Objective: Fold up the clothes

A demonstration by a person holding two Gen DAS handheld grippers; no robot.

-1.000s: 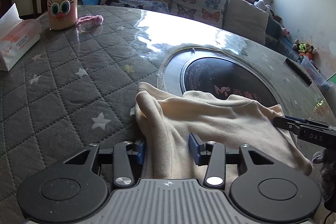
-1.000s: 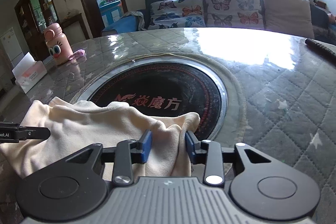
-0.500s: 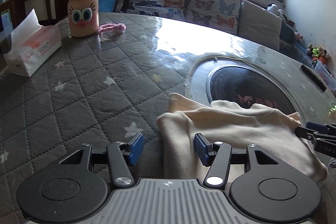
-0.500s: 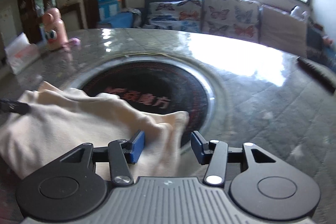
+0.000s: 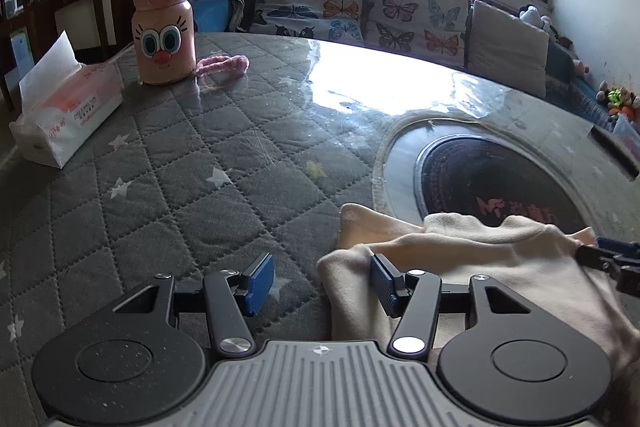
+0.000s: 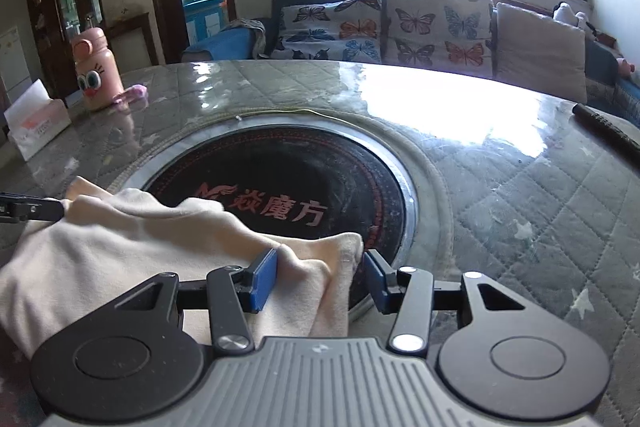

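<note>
While both tongs, left (image 5: pixel 322 281) and right (image 6: pixel 320 279), gape released, the cream garment (image 5: pixel 480 267) lies folded on the counter (image 5: pixel 200 167), seemingly set down.

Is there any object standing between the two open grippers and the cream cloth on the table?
Nothing visible does. The left gripper is open at the left end of the cream cloth, and the right gripper is open around its right corner. The bottle and tissue pack stand far off.
</note>
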